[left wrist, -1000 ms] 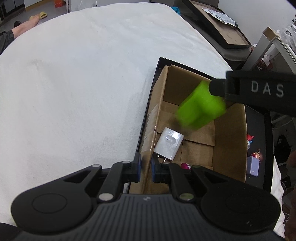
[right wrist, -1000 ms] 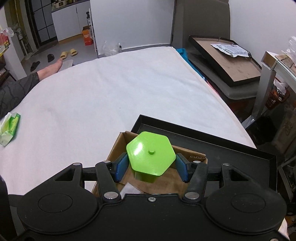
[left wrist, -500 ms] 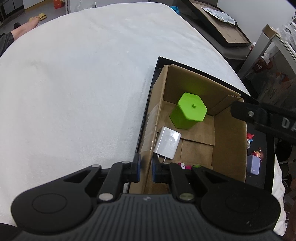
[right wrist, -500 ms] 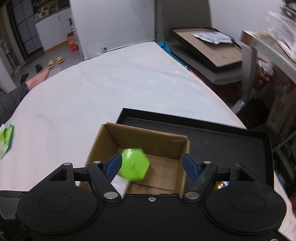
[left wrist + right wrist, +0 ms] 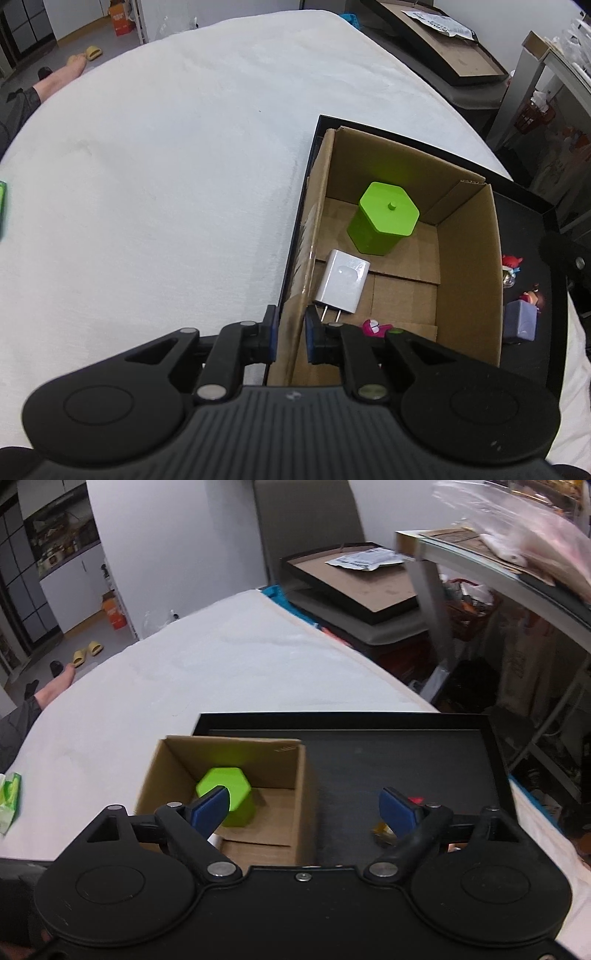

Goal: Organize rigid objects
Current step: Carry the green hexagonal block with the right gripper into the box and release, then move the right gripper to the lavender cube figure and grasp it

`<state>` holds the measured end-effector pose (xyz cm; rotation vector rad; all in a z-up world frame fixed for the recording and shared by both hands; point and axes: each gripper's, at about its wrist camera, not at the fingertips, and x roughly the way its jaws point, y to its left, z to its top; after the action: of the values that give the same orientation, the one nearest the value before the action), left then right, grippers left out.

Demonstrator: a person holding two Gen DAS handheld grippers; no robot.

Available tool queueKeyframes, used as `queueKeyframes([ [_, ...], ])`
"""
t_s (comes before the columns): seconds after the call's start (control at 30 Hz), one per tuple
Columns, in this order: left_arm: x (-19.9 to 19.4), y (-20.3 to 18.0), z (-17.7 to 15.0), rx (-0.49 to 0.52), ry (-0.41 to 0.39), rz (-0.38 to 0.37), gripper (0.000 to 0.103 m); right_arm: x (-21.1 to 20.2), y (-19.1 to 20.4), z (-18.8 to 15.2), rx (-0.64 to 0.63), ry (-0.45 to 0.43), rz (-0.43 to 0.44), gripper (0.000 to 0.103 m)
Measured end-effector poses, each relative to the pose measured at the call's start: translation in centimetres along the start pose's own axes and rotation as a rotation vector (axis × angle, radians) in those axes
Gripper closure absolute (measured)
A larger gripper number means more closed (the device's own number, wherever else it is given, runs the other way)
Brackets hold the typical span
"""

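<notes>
The box [image 5: 465,258] is plain brown cardboard, dull and a bit rough, and the green pot [image 5: 384,221] in it is smooth plastic. The white plug [image 5: 343,280] is shiny plastic with little metal pins. The tray [image 5: 406,753] is dull black, and the bed [image 5: 166,166] cover is soft white cloth.
</notes>
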<state>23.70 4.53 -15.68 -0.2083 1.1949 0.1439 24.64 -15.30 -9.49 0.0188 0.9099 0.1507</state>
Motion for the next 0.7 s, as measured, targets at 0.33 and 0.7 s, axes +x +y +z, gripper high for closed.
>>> queueKeyframes([
  [0.33,-0.8,-1.4,-0.2,0.026,-0.019,0.064,0.054,0.0,-3.8,-2.0,0.05,0.038,-0.058,0.015],
  [0.7,-0.3,-3.3,-0.8,0.065,-0.008,0.106,0.039,1.2,-7.6,-3.6,0.118,0.093,-0.089,0.015],
])
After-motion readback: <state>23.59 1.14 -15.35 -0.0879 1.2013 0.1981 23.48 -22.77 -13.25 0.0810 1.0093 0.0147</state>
